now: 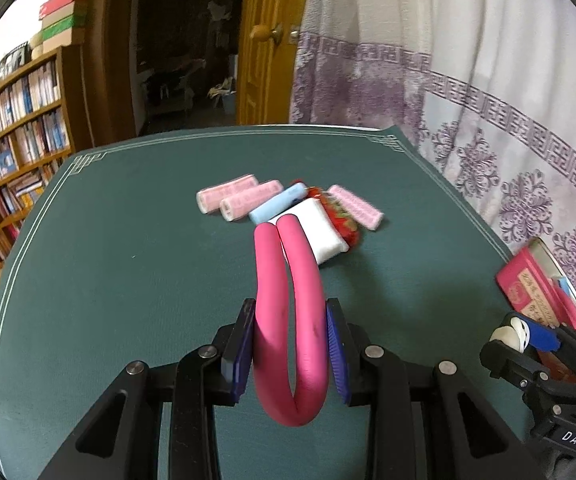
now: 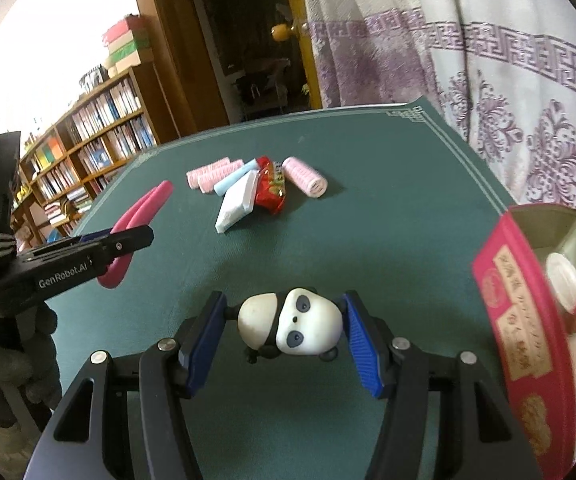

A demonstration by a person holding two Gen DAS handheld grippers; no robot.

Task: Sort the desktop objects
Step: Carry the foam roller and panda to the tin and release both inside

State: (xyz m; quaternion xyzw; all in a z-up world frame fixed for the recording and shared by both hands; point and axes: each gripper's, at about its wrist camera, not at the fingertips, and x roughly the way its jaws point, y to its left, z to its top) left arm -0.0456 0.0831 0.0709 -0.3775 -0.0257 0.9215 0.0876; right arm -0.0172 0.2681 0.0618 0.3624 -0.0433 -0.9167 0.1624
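My left gripper is shut on a pink foam rod folded into a U, its two ends sticking forward above the table. In the right wrist view that same left gripper hangs at the left with the pink rod. My right gripper is shut on a small black-and-white panda figure, lifted off the cloth. On the green table cover lies a cluster: pink hair rollers, a blue roller, a white packet and a red snack packet.
A red tin box stands open at the right table edge, with a pink rod and a white piece inside. A patterned curtain hangs behind the table on the right. A bookshelf and an open doorway are on the far left.
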